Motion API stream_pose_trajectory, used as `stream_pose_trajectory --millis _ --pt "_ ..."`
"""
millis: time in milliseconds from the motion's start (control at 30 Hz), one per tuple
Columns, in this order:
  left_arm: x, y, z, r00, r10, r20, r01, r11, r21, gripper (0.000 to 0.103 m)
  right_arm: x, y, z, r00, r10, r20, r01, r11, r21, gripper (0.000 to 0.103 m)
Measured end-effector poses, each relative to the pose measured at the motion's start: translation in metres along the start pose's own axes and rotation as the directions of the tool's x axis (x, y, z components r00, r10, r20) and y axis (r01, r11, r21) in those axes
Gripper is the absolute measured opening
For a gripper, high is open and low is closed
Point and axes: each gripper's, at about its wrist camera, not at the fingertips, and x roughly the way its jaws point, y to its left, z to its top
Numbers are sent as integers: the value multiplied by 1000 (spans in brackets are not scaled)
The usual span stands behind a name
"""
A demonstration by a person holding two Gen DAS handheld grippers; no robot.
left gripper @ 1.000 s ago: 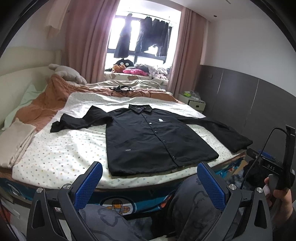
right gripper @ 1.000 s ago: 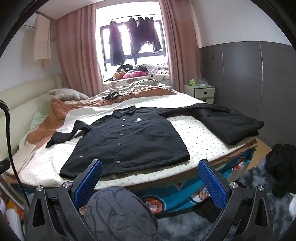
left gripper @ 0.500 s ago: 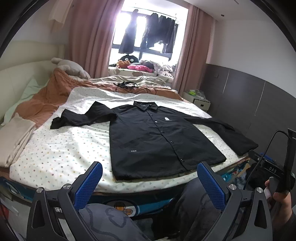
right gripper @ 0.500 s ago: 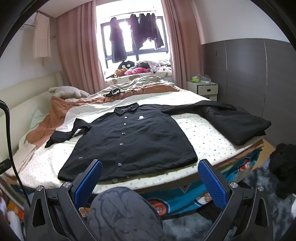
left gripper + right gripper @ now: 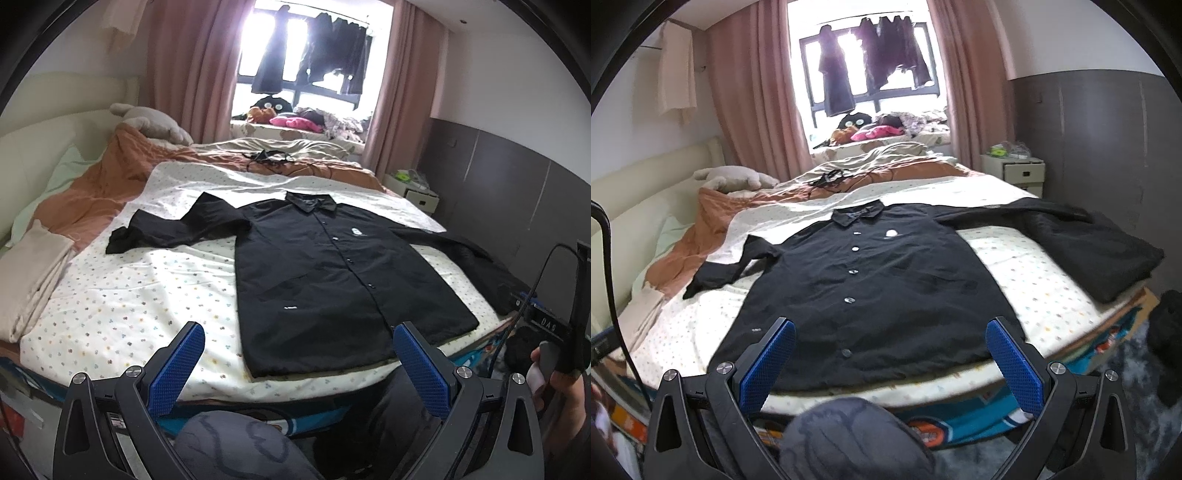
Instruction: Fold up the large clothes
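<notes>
Black fabric: the shirt lies face up and buttoned on the dotted sheet of the bed, collar toward the window, hem at the near edge.
Long axis: collar to hem runs straight away from both tools; the button row marks it.
Sleeves: 2, both spread sideways. The left sleeve ends near the orange blanket; the right sleeve reaches the bed's right edge, close to a black heap on the floor.
Left gripper: jaws spread wide, holding nothing, short of the hem and above the person's knee. The hem's left corner sits between its blue pads.
Right gripper: jaws spread wide, holding nothing, centred on the hem.
Nearer tool: judged per side, left gripper for the left sleeve, right gripper for the right sleeve.
Step in hand: judged as approach; no fold made yet.
Next move requirement: each tool must travel forward and outward, across the long axis, to reach a sleeve or hem corner.
</notes>
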Motion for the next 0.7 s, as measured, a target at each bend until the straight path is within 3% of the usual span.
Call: stream_pose_trajectory --millis 400,700 --pt "26 28 27 997 76 5 -76 996 -55 102 55 50 46 993 117 25 -115 992 -60 103" --pt "57 67 48 990 143 -19 -144 977 -159 102 108 87 76 981 191 14 -190 979 -68 103"
